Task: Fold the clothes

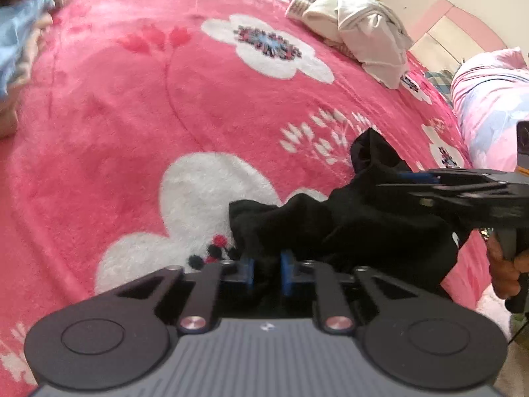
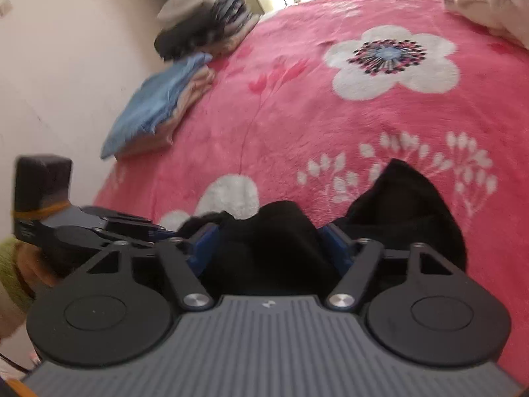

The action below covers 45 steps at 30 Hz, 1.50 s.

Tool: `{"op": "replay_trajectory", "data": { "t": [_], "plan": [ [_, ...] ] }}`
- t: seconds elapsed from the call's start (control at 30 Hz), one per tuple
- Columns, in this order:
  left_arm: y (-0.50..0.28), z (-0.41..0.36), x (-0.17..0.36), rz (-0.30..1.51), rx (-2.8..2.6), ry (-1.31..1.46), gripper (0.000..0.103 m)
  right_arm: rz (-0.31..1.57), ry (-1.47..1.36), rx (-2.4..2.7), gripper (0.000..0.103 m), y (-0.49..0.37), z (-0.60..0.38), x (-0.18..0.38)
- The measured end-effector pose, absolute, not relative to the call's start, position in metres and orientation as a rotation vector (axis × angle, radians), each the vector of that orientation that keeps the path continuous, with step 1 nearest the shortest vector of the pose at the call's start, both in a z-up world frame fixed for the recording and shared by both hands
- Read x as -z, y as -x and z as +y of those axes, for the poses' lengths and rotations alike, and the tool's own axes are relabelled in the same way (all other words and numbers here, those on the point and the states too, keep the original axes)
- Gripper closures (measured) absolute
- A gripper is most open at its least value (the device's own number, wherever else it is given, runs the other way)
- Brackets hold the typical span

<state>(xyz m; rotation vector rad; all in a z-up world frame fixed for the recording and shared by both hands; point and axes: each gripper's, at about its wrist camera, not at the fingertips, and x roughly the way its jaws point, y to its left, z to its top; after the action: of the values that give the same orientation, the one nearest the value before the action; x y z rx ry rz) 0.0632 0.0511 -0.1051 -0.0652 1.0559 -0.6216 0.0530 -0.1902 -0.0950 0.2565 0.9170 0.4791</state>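
From my seat, going left to right: my left claw (image 1: 267,273) is pinched nearly closed on the near edge of the black garment (image 1: 347,225), which lies crumpled on the pink floral bed blanket (image 1: 132,115), running from that claw toward three o'clock. My right claw (image 2: 269,243) stands partly open with black cloth bunched between its blue pads (image 2: 203,240); whether they press it I cannot tell. Both claws sit at the garment, the right at its far end.

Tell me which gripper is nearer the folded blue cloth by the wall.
Left. The left gripper sits on the side of the blue cloth; the right gripper is farther across the black garment.
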Motion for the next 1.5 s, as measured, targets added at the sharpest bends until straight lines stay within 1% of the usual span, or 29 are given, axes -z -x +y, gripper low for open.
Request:
{"op": "replay_trajectory", "data": {
  "t": [0.03,0.13,0.27,0.4,0.53,0.63,0.7,0.77,0.8,0.83,0.9,0.97,1.0,1.03,1.07,1.1,1.13,1.17,1.2,1.27,1.4,1.5],
  "plan": [
    [-0.06,0.054,0.1,1.032,0.616,0.067,0.093,0.919,-0.242,-0.475,0.092,-0.053,-0.188,0.095],
    [-0.05,0.069,0.084,0.958,0.597,0.097,0.093,0.871,-0.251,-0.453,0.097,-0.041,-0.196,0.086],
    [-0.034,0.103,0.056,0.876,0.549,0.176,0.093,0.799,-0.296,-0.407,0.098,-0.018,-0.221,0.068],
    [-0.011,0.137,0.038,0.852,0.473,0.208,0.094,0.736,-0.349,-0.417,0.098,0.018,-0.245,0.051],
    [0.016,0.163,0.042,0.912,0.407,0.207,0.094,0.751,-0.368,-0.415,0.098,0.048,-0.256,0.052],
    [0.034,0.172,0.062,1.041,0.404,0.186,0.093,0.797,-0.381,-0.402,0.098,0.065,-0.259,0.061],
    [0.045,0.175,0.074,1.135,0.413,0.153,0.088,0.832,-0.389,-0.389,0.098,0.071,-0.259,0.069],
    [0.056,0.177,0.081,1.203,0.413,0.091,0.073,0.853,-0.382,-0.38,0.097,0.074,-0.258,0.073],
    [0.06,0.18,0.08,1.22,0.404,0.06,0.071,0.853,-0.373,-0.377,0.096,0.074,-0.256,0.072],
    [0.062,0.185,0.077,1.219,0.395,0.039,0.066,0.854,-0.364,-0.374,0.095,0.074,-0.255,0.071],
    [0.064,0.198,0.065,1.201,0.375,0.009,0.064,0.848,-0.343,-0.372,0.095,0.073,-0.254,0.068],
    [0.062,0.212,0.052,1.16,0.337,0.01,0.059,0.831,-0.319,-0.365,0.093,0.068,-0.255,0.062],
    [0.06,0.219,0.045,1.138,0.315,0.014,0.059,0.824,-0.307,-0.357,0.091,0.064,-0.256,0.059],
    [0.057,0.22,0.04,1.114,0.312,0.023,0.059,0.819,-0.301,-0.351,0.085,0.058,-0.257,0.058],
    [0.052,0.218,0.036,1.09,0.319,0.033,0.058,0.82,-0.3,-0.34,0.073,0.05,-0.257,0.058],
    [0.047,0.211,0.035,1.068,0.345,0.034,0.057,0.822,-0.302,-0.325,0.067,0.041,-0.258,0.058],
    [0.04,0.201,0.035,1.046,0.381,0.029,0.054,0.824,-0.303,-0.311,0.053,0.032,-0.259,0.059],
    [0.034,0.192,0.035,1.024,0.417,0.025,0.051,0.829,-0.307,-0.299,0.042,0.02,-0.259,0.061],
    [0.027,0.177,0.037,1.009,0.459,0.014,0.049,0.832,-0.318,-0.28,0.038,0.007,-0.258,0.065],
    [0.016,0.146,0.047,0.994,0.547,-0.022,0.047,0.858,-0.358,-0.238,0.024,-0.021,-0.259,0.076],
    [0.001,0.1,0.065,0.983,0.661,-0.101,0.047,0.952,-0.47,-0.13,0.024,-0.069,-0.267,0.11],
    [-0.004,0.087,0.076,0.986,0.689,-0.111,0.047,1.003,-0.546,-0.098,0.023,-0.089,-0.273,0.136]
  ]
}}
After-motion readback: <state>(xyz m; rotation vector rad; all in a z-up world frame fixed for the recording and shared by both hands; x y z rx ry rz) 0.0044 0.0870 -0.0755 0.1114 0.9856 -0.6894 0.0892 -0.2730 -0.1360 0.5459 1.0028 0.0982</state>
